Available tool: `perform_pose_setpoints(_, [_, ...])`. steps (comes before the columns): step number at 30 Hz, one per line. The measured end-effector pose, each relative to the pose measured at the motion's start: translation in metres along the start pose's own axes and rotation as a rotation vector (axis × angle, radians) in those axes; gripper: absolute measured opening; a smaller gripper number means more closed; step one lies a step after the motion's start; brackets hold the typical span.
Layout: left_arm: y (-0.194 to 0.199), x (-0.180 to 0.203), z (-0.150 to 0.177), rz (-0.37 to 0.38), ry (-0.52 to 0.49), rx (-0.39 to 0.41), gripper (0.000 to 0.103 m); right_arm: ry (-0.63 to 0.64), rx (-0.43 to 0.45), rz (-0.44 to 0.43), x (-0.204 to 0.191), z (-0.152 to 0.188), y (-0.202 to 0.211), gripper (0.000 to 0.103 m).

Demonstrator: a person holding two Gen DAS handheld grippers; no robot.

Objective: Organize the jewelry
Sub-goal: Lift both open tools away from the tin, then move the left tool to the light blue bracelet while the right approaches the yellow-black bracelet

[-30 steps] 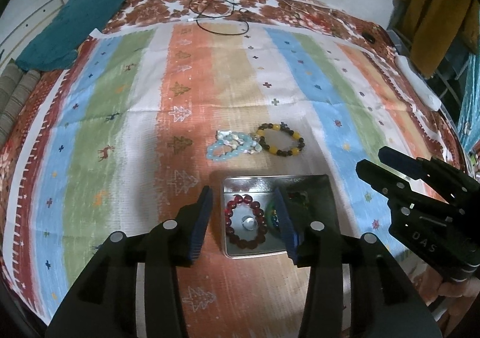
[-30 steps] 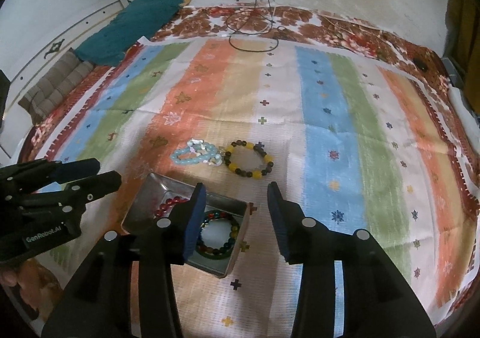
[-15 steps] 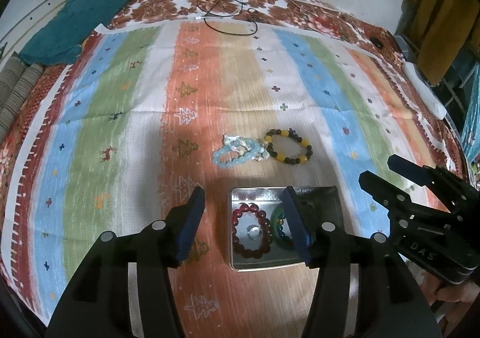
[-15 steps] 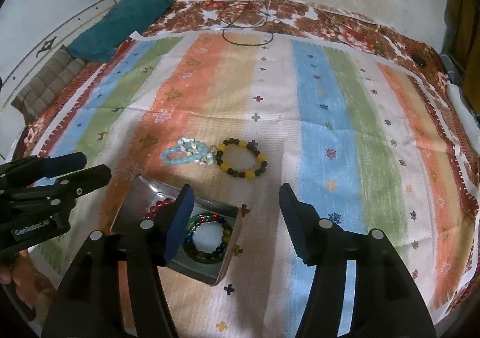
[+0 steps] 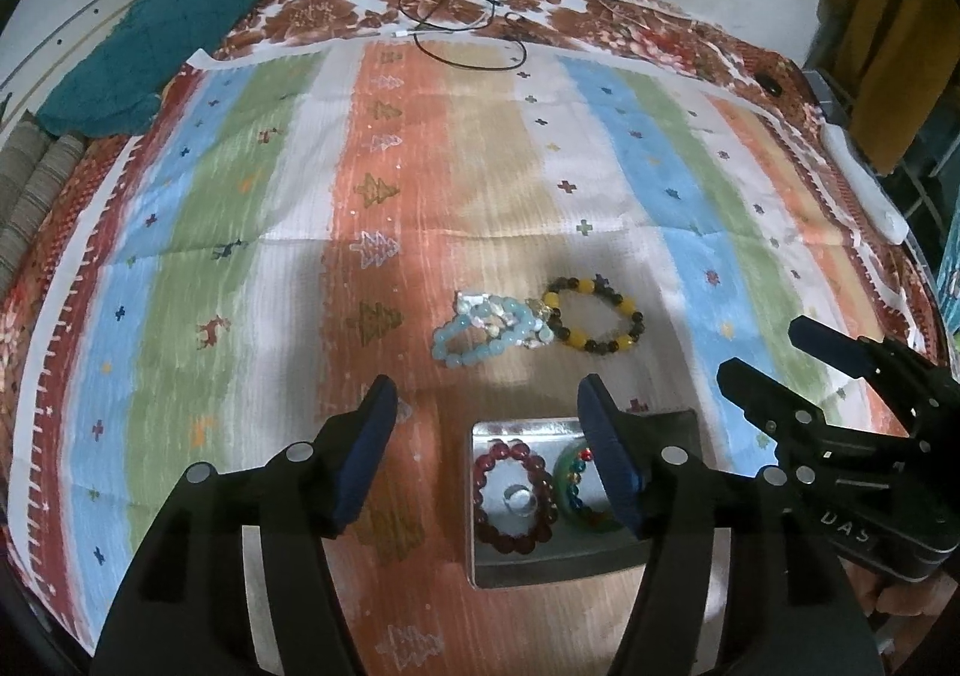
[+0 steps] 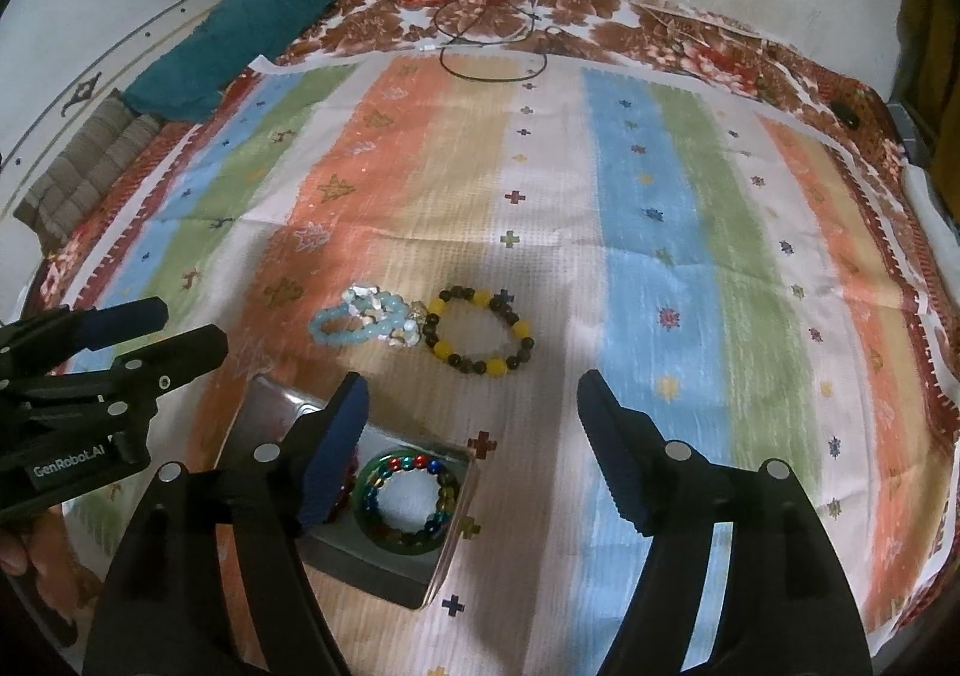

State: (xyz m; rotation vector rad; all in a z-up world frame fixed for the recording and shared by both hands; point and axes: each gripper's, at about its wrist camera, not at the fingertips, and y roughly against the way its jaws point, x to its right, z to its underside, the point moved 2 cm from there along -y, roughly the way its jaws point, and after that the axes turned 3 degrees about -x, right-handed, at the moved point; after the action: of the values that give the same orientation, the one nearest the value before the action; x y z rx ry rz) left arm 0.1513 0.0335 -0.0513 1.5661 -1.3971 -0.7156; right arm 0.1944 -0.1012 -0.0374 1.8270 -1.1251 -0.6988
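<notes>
Change: both grippers have drawn back toward the near edge, so the tin sits lower in each view and the right gripper's jaws have spread wider.
Left gripper [image 5: 486,412]: jaws wide, holding nothing, above the cloth just left of the tin.
Right gripper [image 6: 471,406]: jaws wide, holding nothing, over the tin's right side.
Tin [image 5: 528,565]: silver, rectangular, near centre of the striped cloth [image 5: 198,232].
Inside tin: dark red bead bracelet [image 5: 512,494] on the left, green multicoloured bracelet [image 6: 407,500] on the right.
On cloth beyond tin: pale blue bracelet [image 5: 480,337] touching a shell-chip bracelet [image 5: 501,316], with the yellow-and-dark bracelet [image 5: 594,316] right of them.
Far edge: black cable [image 5: 462,24]; teal cloth [image 5: 156,45] far left.
</notes>
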Motion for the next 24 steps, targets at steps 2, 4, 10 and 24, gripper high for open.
perform_pose_setpoints(2, [-0.004,0.0,-0.004,-0.008,-0.006,-0.006,0.063,0.0,-0.004,0.004,0.001,-0.003,-0.004,0.073])
perform_pose_setpoints(4, [-0.008,-0.001,-0.007,-0.017,-0.012,-0.013,0.063,-0.003,-0.008,0.001,0.001,-0.005,-0.006,0.075])
perform_pose_setpoints(10, [-0.022,-0.01,-0.018,-0.031,0.006,-0.037,0.065,-0.002,-0.021,-0.002,0.003,-0.014,-0.017,0.077])
perform_pose_setpoints(24, [-0.045,-0.012,-0.032,-0.053,-0.004,-0.077,0.07,-0.014,-0.083,0.021,0.013,-0.023,-0.048,0.08])
